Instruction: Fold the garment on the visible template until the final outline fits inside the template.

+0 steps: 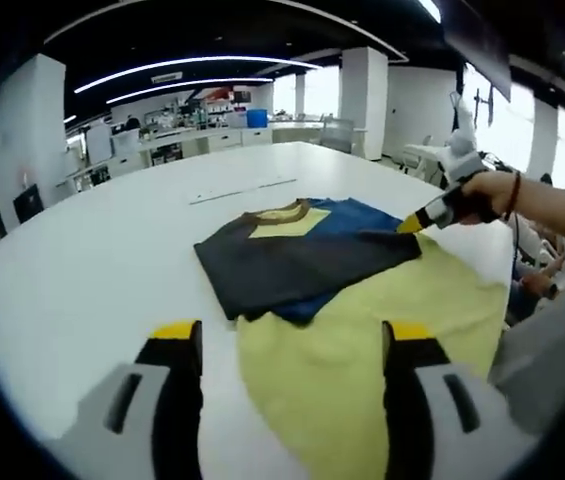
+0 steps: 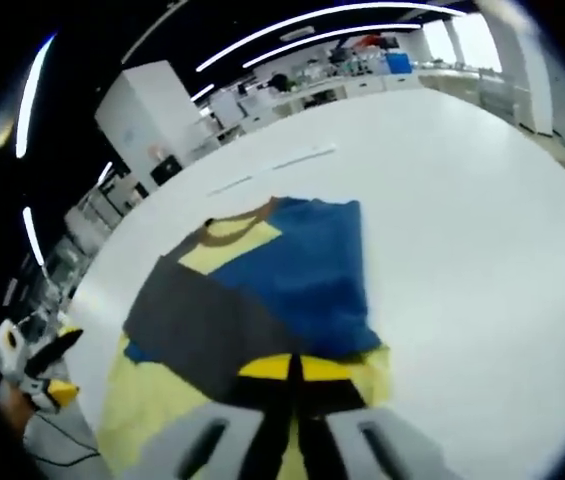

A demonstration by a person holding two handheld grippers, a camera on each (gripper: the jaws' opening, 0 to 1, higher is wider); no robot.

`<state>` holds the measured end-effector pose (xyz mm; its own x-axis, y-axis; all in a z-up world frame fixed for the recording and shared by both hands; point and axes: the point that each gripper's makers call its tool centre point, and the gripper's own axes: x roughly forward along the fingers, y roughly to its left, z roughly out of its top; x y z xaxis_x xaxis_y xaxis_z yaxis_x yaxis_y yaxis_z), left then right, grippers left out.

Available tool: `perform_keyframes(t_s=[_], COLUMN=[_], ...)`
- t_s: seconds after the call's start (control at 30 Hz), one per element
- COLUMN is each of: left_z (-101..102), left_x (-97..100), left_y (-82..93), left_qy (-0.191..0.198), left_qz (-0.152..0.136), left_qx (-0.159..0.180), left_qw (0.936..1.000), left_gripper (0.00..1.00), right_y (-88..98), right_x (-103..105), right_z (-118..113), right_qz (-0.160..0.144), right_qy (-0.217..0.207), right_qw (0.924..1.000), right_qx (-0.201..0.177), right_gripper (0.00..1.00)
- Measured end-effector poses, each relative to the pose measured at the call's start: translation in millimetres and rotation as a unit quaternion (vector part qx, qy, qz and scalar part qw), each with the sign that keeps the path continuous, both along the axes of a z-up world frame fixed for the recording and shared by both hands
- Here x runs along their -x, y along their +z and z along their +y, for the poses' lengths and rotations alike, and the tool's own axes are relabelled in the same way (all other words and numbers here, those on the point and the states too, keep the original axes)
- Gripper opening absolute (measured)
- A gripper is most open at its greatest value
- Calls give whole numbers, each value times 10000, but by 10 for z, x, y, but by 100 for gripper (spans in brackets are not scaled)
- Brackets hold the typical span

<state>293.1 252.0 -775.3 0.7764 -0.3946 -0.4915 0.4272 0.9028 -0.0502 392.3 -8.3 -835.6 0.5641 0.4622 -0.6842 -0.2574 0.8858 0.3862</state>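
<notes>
- Table: white, carrying the shirt near its middle.
- Shirt: yellow, blue and grey, brown collar, grey sleeve folded across the chest.
- Left gripper: jaws wide apart, holding nothing, above the yellow hem.
- Right gripper: jaws together, pinching the shirt's yellow edge.

The garment's yellow hem is hidden behind the right tool (template outline indiscernible).

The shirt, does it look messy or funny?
A bit. The shirt lies half folded on the white table: its grey sleeve is laid slantwise over the blue part, and the yellow bottom lies unfolded.
</notes>
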Motion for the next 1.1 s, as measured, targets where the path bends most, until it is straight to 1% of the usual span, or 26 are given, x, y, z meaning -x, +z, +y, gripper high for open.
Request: perform_keyframes(t_s=[0.03,0.13,0.23,0.3,0.37,0.43,0.53,0.73,1.0,1.1], left_z=[-27,8,30,41,57,58,51,52,83,99], left_x=[5,22,50,65,69,79,101,109,125,131], left_y=[4,0,0,-6,-9,-20,-16,-16,-55,-76], left_qy=[21,76,106,119,154,169,163,168,186,200], left_qz=[21,6,31,57,65,103,121,150,244,278], left_qx=[11,-27,-10,-38,-33,-24,-49,-35,-71,-78], left_qw=[10000,10000,9999,9999,9999,9998,9998,9997,9995,9994], left_gripper=[70,70,70,71,71,71,72,74,76,78], right_y=[26,129,228,276,298,285,282,270,130,108], right_x=[-7,-52,-68,-124,-136,-167,-192,-232,-318,-318], right_z=[-4,-39,-65,-73,-56,-63,-87,-138,-171,-176], right_qz=[-63,-280,-389,-513,-561,-609,-571,-594,-558,-563], right_qy=[27,-3,-26,38,81,145,81,52,100,131], right_qw=[10000,9996,9992,9987,9984,9980,9983,9981,9976,9972], right_qx=[15,7,-21,-26,0,46,54,167,408,476], right_gripper=[0,0,0,0,0,0,0,0,0,0])
